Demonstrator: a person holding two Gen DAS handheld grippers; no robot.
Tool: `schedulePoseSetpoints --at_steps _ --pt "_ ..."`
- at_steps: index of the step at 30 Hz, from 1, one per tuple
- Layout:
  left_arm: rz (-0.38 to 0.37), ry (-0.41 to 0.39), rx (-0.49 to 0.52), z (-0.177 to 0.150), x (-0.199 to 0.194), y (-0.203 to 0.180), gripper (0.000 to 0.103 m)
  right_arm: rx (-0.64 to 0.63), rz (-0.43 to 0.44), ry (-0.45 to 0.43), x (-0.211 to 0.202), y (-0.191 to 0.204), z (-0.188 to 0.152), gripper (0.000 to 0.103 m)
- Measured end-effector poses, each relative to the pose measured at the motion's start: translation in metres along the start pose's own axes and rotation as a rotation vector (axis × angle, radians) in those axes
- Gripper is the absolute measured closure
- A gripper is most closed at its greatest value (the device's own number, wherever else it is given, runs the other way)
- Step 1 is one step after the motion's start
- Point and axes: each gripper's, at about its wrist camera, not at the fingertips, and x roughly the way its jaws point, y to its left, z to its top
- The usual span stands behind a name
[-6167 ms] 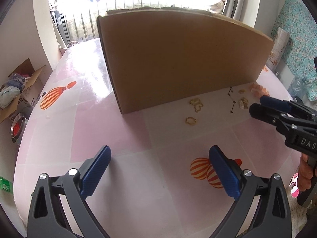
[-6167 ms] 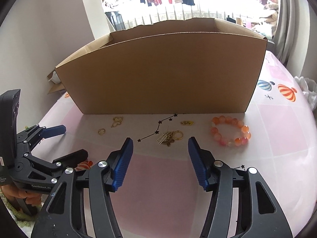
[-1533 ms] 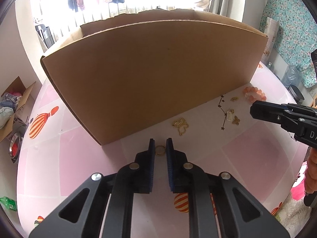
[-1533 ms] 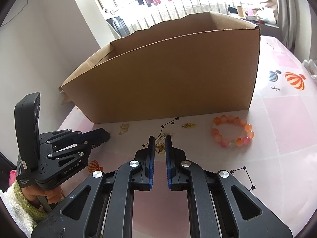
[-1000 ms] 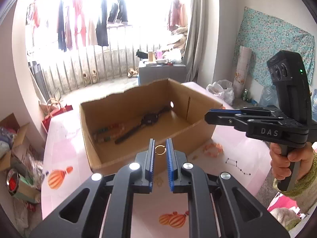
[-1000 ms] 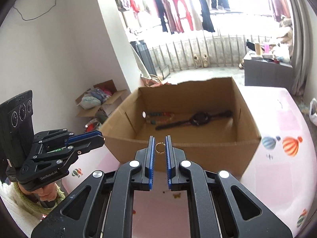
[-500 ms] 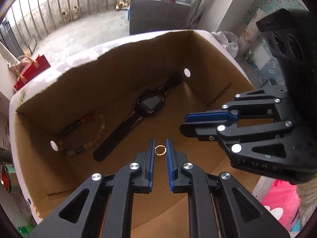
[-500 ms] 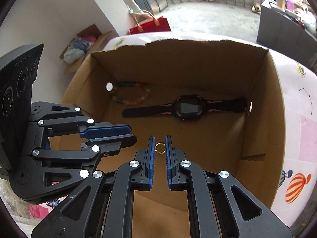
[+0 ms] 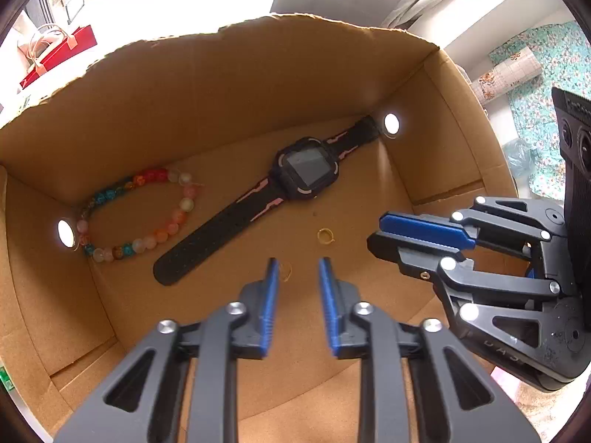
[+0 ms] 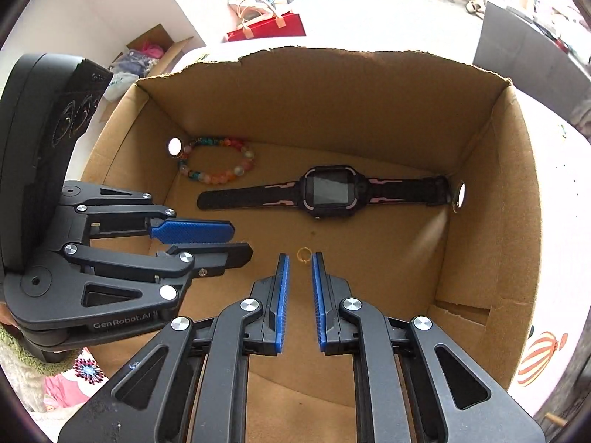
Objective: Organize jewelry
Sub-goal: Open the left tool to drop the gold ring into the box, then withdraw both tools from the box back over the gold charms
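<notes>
Jewelry already in the cardboard box (image 9: 221, 88): a black watch (image 9: 308, 173) with pink trim lies flat along the far part of the floor, its strap running from left-near to right-far. A multicoloured bead bracelet (image 9: 177, 217) lies at the far left corner, just beside a round hole in the left wall.

Left claw (image 9: 297, 264): spread and holding nothing, positioned over the box floor. A faint, blurred gold ring (image 9: 286, 271) shows in the gap, close to the inner face of the left finger. Whether it touches that finger or the floor cannot be told.

Right claw (image 10: 299, 262): slightly spread, positioned over the middle of the box floor, to the right of the left claw. A second small gold ring (image 10: 303, 254) sits in the gap at the fingertips, clear of both pads. In the left wrist view this ring (image 9: 326, 235) appears against the box floor, near the watch strap and just left of the right claw's tips. Whether it rests on the cardboard cannot be told.

Both claws are inside the box opening, near each other but apart. The box stands on a pink surface (image 10: 554, 184).
</notes>
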Motion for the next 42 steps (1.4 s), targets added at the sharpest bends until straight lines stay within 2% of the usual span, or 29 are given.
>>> schedulePoseSetpoints --at_steps 3,6,8,12,17,21,23,26,28,30,32,35,41,42 --pt "0.008 -0.022 0.009 -0.003 -0.005 -0.002 0.071 0.012 0.003 -0.014 -0.003 -0.001 0.000 0.090" --pt "0.011 -0.048 0.009 -0.007 -0.010 0.000 0.071 0.023 0.011 -0.039 -0.016 -0.003 -0.004 0.090" --pt "0.016 -0.087 0.015 -0.012 -0.016 0.000 0.071 0.027 0.014 -0.067 -0.025 -0.002 -0.006 0.090" --pt "0.033 -0.215 0.040 -0.028 -0.048 -0.005 0.071 0.018 0.006 -0.157 -0.055 0.005 -0.015 0.089" --pt "0.019 -0.433 0.158 -0.086 -0.115 -0.026 0.070 0.003 0.060 -0.337 -0.116 0.019 -0.054 0.079" --pt "0.056 -0.616 0.258 -0.162 -0.154 -0.039 0.056 -0.022 0.104 -0.455 -0.147 0.035 -0.110 0.076" --pt "0.084 -0.672 0.290 -0.192 -0.160 -0.044 0.050 -0.028 0.109 -0.484 -0.147 0.043 -0.139 0.075" --pt "0.099 -0.668 0.289 -0.232 -0.143 -0.046 0.049 0.004 0.105 -0.488 -0.128 0.052 -0.172 0.074" --pt "0.091 -0.627 0.259 -0.250 -0.122 -0.044 0.049 0.054 0.078 -0.477 -0.108 0.052 -0.189 0.074" --pt "0.068 -0.578 0.219 -0.257 -0.095 -0.041 0.049 0.123 0.094 -0.449 -0.084 0.048 -0.201 0.072" --pt "0.081 -0.538 0.189 -0.259 -0.073 -0.038 0.049 0.196 0.097 -0.432 -0.064 0.044 -0.209 0.072" --pt "0.103 -0.522 0.170 -0.257 -0.056 -0.032 0.049 0.255 0.084 -0.406 -0.041 0.043 -0.216 0.072" --pt "0.150 -0.508 0.191 -0.232 -0.029 -0.033 0.050 0.195 0.011 -0.418 -0.020 0.053 -0.207 0.072" --pt "0.158 -0.505 0.196 -0.229 -0.026 -0.032 0.053 0.186 0.002 -0.425 -0.019 0.054 -0.205 0.072"
